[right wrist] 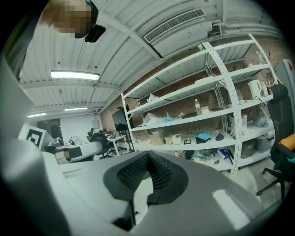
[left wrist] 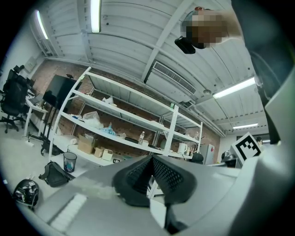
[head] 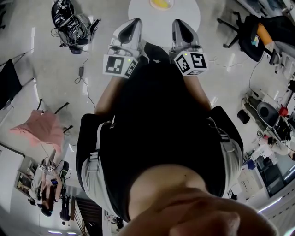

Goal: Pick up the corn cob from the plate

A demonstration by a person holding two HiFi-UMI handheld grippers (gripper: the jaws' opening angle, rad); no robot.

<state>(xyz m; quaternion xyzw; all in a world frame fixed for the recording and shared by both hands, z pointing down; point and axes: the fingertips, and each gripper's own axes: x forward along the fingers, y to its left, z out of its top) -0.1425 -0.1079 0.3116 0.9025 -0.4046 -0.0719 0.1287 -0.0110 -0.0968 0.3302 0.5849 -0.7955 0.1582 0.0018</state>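
Observation:
A yellow corn cob (head: pixel 161 2) lies on a plate (head: pixel 153 6) on a round white table (head: pixel 184 18) at the top edge of the head view, partly cut off. My left gripper (head: pixel 135 21) and right gripper (head: pixel 178 22) are held side by side in front of the person's chest, pointing toward the table and short of it. Both are shut with nothing between the pads. The left gripper view shows only its closed jaws (left wrist: pixel 152 157) against shelving, and the right gripper view shows the same (right wrist: pixel 148 153). Neither gripper view shows the corn.
White shelving racks (left wrist: pixel 120 124) (right wrist: pixel 207 110) with boxes stand ahead. A dark office chair (head: pixel 251 32) is right of the table. Cables and equipment (head: pixel 69 23) lie on the floor at left. A pink cloth (head: pixel 41 126) hangs over a stand.

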